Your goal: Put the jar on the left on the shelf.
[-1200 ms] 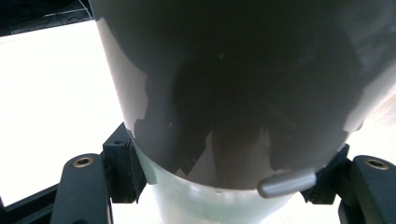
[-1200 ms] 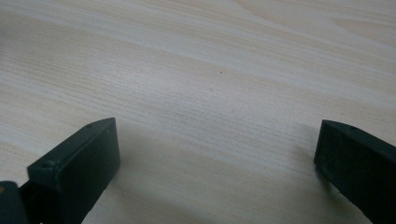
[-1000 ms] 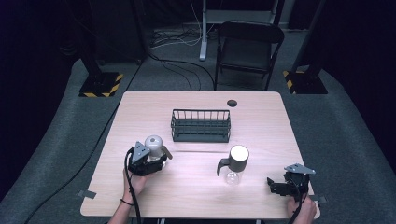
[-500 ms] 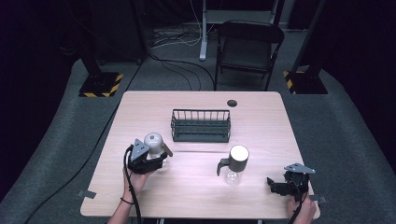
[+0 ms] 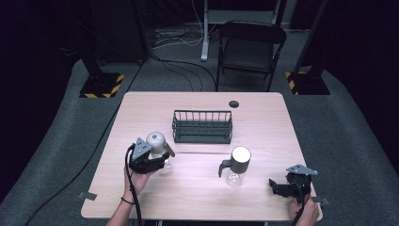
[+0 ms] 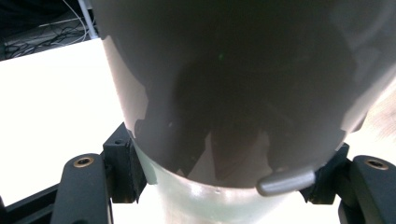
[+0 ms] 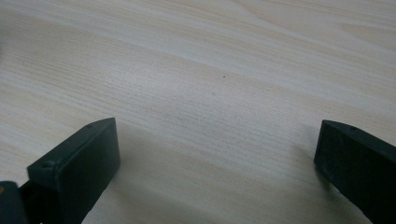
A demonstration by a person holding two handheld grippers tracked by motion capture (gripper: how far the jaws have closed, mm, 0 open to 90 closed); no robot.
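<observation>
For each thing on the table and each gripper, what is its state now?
left gripper: shut on the grey-capped bottle
grey-capped bottle: held in the jaws, tilted
white-capped bottle: upright on the table, nothing touching it
wire rack: upright, nothing in it
right gripper: open, jaws wide apart over bare wood, holding nothing
table: flat, light wood

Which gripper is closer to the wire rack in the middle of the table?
Left. The left gripper, gripping a grey-capped bottle, sits just front-left of the wire rack; the right gripper rests by the front-right corner.
</observation>
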